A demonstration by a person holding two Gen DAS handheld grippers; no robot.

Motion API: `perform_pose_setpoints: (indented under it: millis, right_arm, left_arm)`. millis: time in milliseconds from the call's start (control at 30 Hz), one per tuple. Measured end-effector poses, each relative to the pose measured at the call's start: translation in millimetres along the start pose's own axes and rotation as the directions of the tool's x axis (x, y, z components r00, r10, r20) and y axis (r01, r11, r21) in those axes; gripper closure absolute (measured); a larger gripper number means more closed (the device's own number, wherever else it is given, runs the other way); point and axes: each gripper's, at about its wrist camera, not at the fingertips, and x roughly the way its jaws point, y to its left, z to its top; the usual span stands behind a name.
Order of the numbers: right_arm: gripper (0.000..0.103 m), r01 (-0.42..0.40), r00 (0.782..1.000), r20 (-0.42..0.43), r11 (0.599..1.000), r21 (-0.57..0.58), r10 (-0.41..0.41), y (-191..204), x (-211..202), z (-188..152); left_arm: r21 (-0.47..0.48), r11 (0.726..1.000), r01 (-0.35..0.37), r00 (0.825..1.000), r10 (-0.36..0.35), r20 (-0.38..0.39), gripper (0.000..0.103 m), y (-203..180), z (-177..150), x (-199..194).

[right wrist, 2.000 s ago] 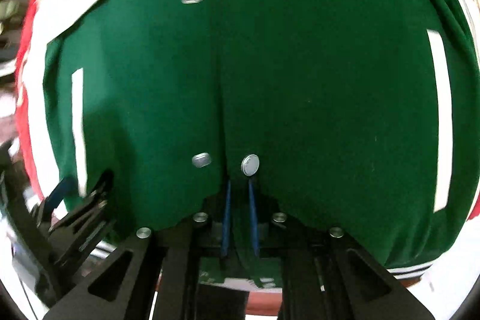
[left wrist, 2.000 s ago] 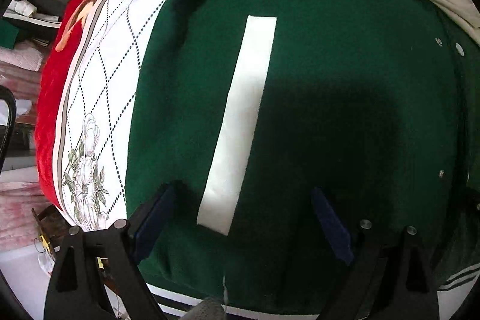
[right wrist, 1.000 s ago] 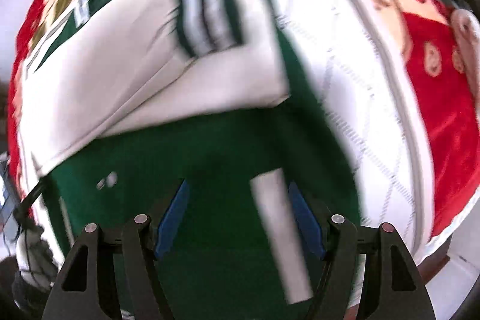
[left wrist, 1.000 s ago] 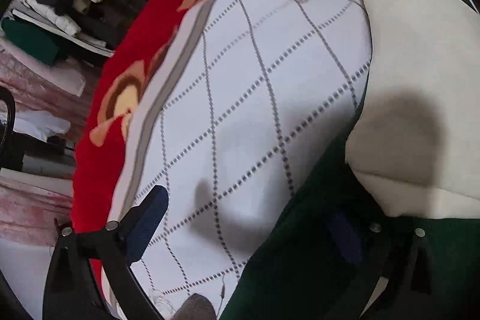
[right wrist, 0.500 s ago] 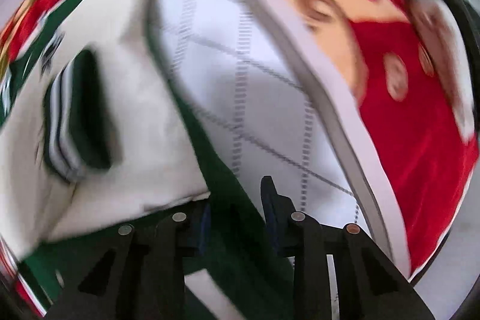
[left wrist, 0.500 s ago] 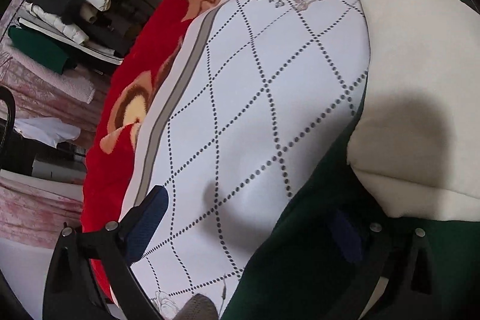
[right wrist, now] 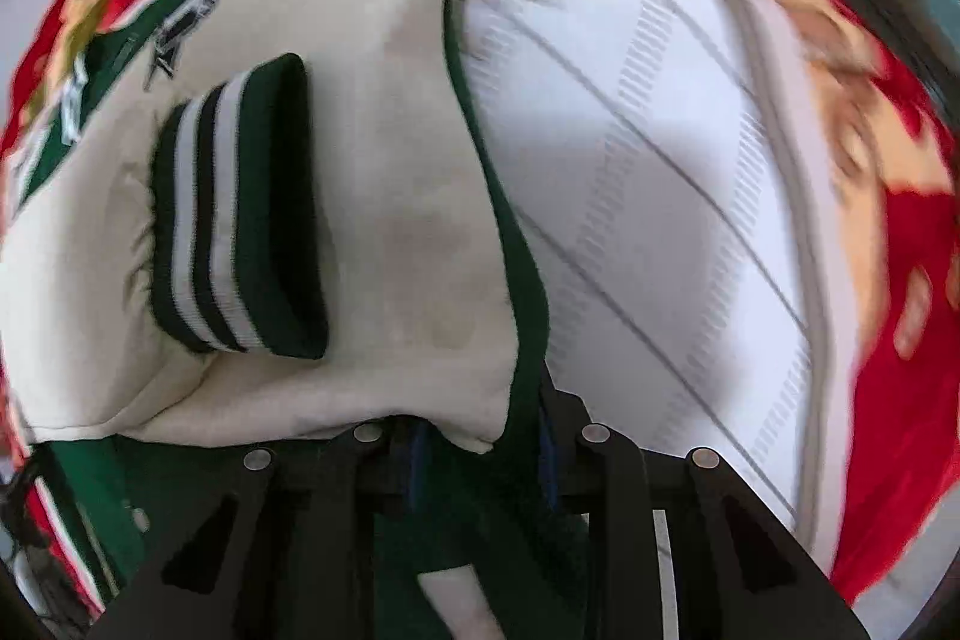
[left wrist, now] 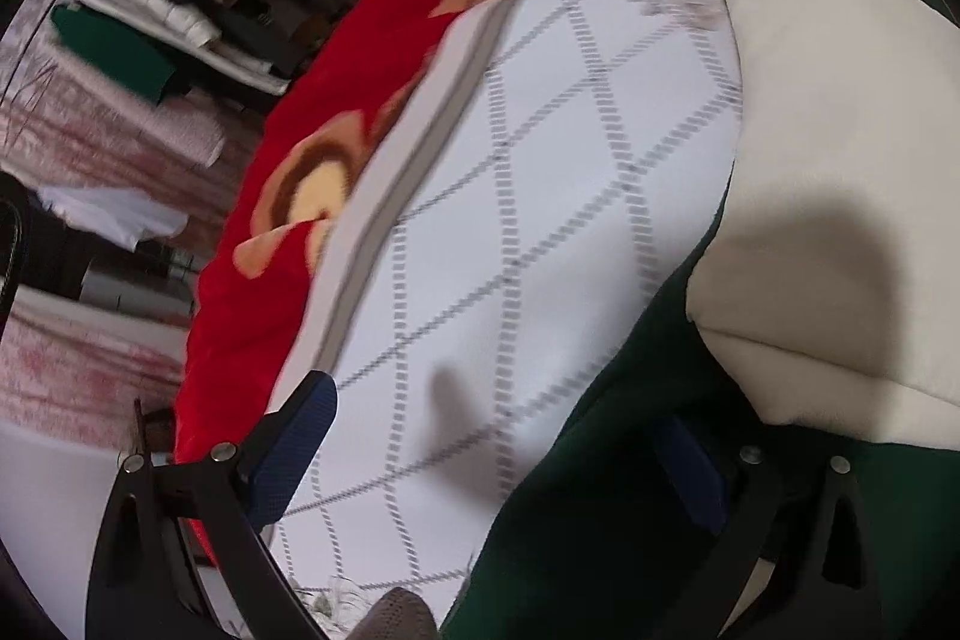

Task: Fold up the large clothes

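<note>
A dark green jacket [left wrist: 600, 532] with cream sleeves [left wrist: 828, 196] lies on a bed blanket. In the right wrist view a cream sleeve [right wrist: 390, 232] is folded over the body, its green and white striped cuff [right wrist: 240, 220] on top. My left gripper [left wrist: 492, 460] is open over the jacket's left edge, one blue pad [left wrist: 288, 448] above the blanket, the other above the green cloth. My right gripper [right wrist: 480, 454] is shut on the jacket's green side edge [right wrist: 516, 328].
The blanket [left wrist: 528, 196] is white with a dotted diamond pattern and a red flowered border [left wrist: 360, 87]; it also shows in the right wrist view [right wrist: 660, 220]. A pile of folded clothes [left wrist: 192, 3] sits beyond the bed at upper left.
Both grippers left the jacket's lower front and moved out to its sides. The right gripper opened, reached the right edge and closed on it. The left gripper stayed open at the left edge.
</note>
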Motion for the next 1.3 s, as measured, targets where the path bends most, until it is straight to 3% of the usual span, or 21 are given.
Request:
perform_pose_setpoints:
  millis: [100,167,233,267,333,433,533,567,633,667,700,767,833,867,933,967,1033,1067,1167,1267,1300]
  right_arm:
    - [0.072,-0.045,0.999,0.006,0.991,-0.124,0.046,28.7,-6.8,16.9]
    - [0.075,-0.006,1.000,0.028,0.988,-0.156,0.011,36.2,-10.7,24.5]
    - [0.075,-0.037,0.999,0.035,0.999,-0.020,0.038,11.2,-11.7,28.7]
    - [0.075,-0.081,0.997,0.018,0.990,0.115,0.080,-14.3,-7.4,31.4]
    - [0.075,-0.158,0.984,-0.019,0.925,0.346,0.175,-55.5,6.6,24.3]
    - [0.070,-0.168,0.983,-0.009,0.918,0.360,0.184,-62.2,-9.3,16.7]
    - [0.057,-0.162,0.986,0.021,0.950,0.267,0.163,-51.3,-37.9,0.3]
    - [0.049,-0.161,0.987,0.024,0.956,0.244,0.160,-39.4,-40.2,-18.2]
    - [0.046,-0.159,0.987,0.017,0.967,0.200,0.159,-36.7,-51.5,-34.5]
    - [0.046,-0.149,0.989,0.006,0.971,0.185,0.151,-46.9,-53.5,-32.1]
    - [0.046,-0.140,0.990,-0.002,0.974,0.181,0.143,-59.5,-50.3,-48.1]
    - [0.046,-0.138,0.988,-0.035,0.972,0.192,0.147,-56.5,-47.3,-58.1]
    - [0.046,-0.148,0.983,-0.069,0.963,0.223,0.167,-65.5,-42.3,-65.6]
    - [0.046,-0.156,0.981,-0.075,0.960,0.234,0.178,-79.7,-38.9,-83.1]
    - [0.046,-0.160,0.980,-0.076,0.957,0.242,0.183,-78.8,-40.1,-106.1]
    - [0.046,-0.166,0.979,-0.079,0.957,0.239,0.189,-75.7,-25.5,-100.6]
    - [0.046,-0.174,0.977,-0.077,0.956,0.236,0.197,-81.9,-26.6,-99.5]
    - [0.046,-0.180,0.977,-0.072,0.957,0.229,0.201,-88.6,-28.4,-98.3]
    - [0.046,-0.183,0.979,-0.053,0.964,0.195,0.196,-89.0,-33.4,-84.7]
    - [0.046,-0.176,0.983,-0.035,0.977,0.124,0.181,-83.8,-38.5,-69.5]
    - [0.046,-0.172,0.984,-0.032,0.980,0.101,0.176,-73.9,-35.6,-61.7]
  left_arm:
    - [-0.013,0.998,-0.054,0.998,0.053,-0.013,0.000,14.2,3.0,9.7]
    - [-0.010,0.998,-0.068,0.998,0.068,-0.016,0.000,19.3,1.8,11.8]
    - [-0.015,0.998,-0.060,0.998,0.059,-0.021,0.000,22.4,-2.1,7.1]
    - [-0.009,0.998,-0.055,0.998,0.054,-0.018,0.000,21.3,-4.7,2.2]
    - [-0.001,0.999,-0.034,0.999,0.034,-0.012,0.000,17.3,-10.4,-12.0]
    - [0.015,1.000,0.010,1.000,-0.010,0.012,0.000,7.1,-19.5,-41.7]
    - [0.036,0.994,0.108,0.994,-0.108,0.016,0.000,-10.0,-27.4,-74.3]
    - [0.051,0.984,0.172,0.985,-0.173,0.009,0.000,-22.4,-31.3,-89.6]
    - [0.066,0.956,0.286,0.958,-0.285,-0.019,0.000,-43.9,-36.1,-108.2]
    - [0.067,0.915,0.398,0.917,-0.395,-0.060,0.000,-62.8,-39.4,-119.0]
    - [0.064,0.884,0.464,0.884,-0.458,-0.091,0.000,-75.3,-41.2,-123.5]
    - [0.051,0.784,0.618,0.778,-0.601,-0.182,0.001,-114.3,-48.0,-130.7]
    - [0.065,0.740,0.670,0.733,-0.645,-0.217,0.002,-141.6,-53.3,-134.9]
    - [0.089,0.725,0.683,0.722,-0.651,-0.234,0.002,-161.2,-57.7,-136.5]
    - [0.126,0.725,0.677,0.727,-0.634,-0.263,0.006,-184.4,-63.6,-134.0]
    - [0.144,0.724,0.675,0.729,-0.624,-0.281,0.013,-195.4,-66.6,-131.5]
    - [0.185,0.758,0.626,0.775,-0.576,-0.260,0.065,-206.0,-69.5,-129.5]
    - [0.202,0.763,0.614,0.787,-0.572,-0.233,0.087,-206.2,-68.7,-131.0]
    - [0.212,0.770,0.602,0.798,-0.568,-0.202,0.087,-199.4,-63.2,-131.6]
    - [0.235,0.789,0.567,0.824,-0.544,-0.160,0.088,-188.8,-58.4,-134.0]
    - [0.240,0.793,0.560,0.828,-0.538,-0.155,0.095,-186.0,-56.7,-133.9]
